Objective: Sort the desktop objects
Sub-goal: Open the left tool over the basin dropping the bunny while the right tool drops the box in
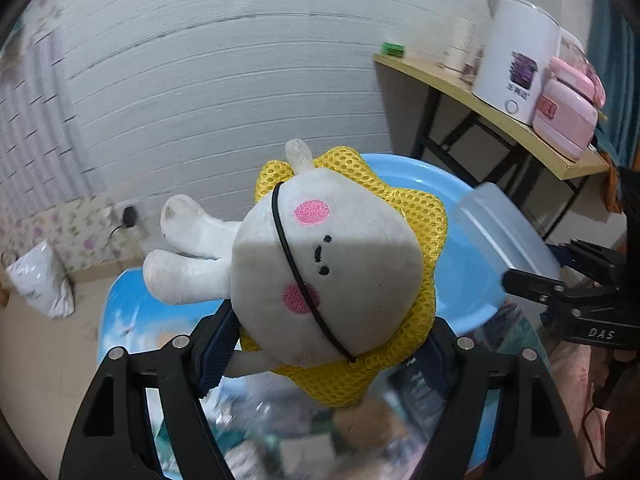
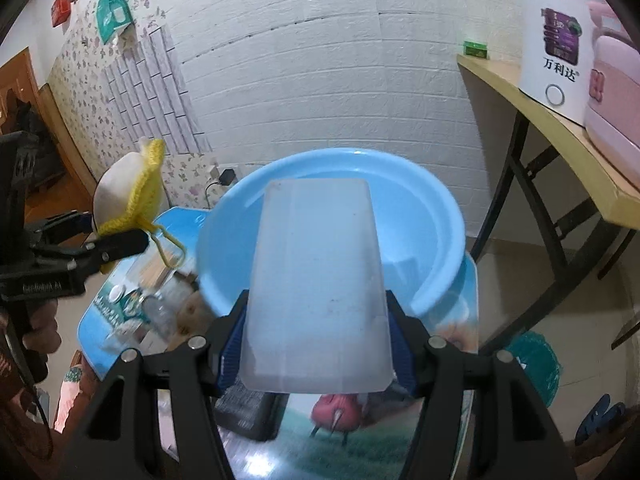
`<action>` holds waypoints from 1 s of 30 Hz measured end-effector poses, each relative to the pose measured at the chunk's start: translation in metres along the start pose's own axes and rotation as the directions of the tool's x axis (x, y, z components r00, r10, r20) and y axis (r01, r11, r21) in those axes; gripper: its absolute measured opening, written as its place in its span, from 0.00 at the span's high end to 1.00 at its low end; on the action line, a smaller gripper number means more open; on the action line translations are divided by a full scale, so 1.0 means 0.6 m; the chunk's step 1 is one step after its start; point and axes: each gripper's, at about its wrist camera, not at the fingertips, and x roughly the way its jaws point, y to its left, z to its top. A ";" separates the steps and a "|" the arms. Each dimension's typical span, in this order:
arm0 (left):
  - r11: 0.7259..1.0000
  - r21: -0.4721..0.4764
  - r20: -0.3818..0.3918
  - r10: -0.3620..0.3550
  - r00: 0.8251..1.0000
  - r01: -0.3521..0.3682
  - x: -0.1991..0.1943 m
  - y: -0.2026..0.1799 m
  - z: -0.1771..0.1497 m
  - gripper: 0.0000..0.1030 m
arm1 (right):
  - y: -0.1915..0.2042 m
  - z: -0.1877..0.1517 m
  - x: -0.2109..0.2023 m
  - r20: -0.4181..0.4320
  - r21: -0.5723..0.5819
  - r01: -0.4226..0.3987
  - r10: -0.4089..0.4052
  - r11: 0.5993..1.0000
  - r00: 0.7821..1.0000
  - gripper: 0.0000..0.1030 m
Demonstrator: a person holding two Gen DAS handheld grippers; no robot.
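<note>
We see the desk (image 2: 460, 320), its top printed with pictures, carrying a blue basin (image 2: 424, 216) at its far edge. Above the basin, our right gripper (image 2: 316, 344) clamps a frosted plastic box (image 2: 316, 280). Our left gripper (image 1: 332, 344) squeezes a white plush toy (image 1: 340, 264) in a yellow mesh collar, lifted over the desk's near side.

It looked like a lived-in room of a home: a white brick-pattern wall (image 2: 320, 40) met floral wallpaper (image 2: 80, 92), and a folding wooden table (image 2: 560, 148) carried a white kettle (image 1: 516, 60), a pink, probably cooking, appliance (image 1: 564, 124) and paper cups (image 1: 460, 44).
</note>
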 end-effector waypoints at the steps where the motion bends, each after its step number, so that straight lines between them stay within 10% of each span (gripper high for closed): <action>1: 1.000 0.010 -0.006 -0.008 1.000 0.008 0.012 -0.008 0.006 0.25 | -0.005 0.004 0.007 -0.004 0.006 0.003 -0.003 1.000 1.000 0.42; 30: 0.997 0.071 -0.084 0.007 0.996 -0.001 0.063 -0.036 0.004 0.03 | -0.012 0.016 0.078 -0.077 0.031 0.002 0.000 1.000 0.997 0.41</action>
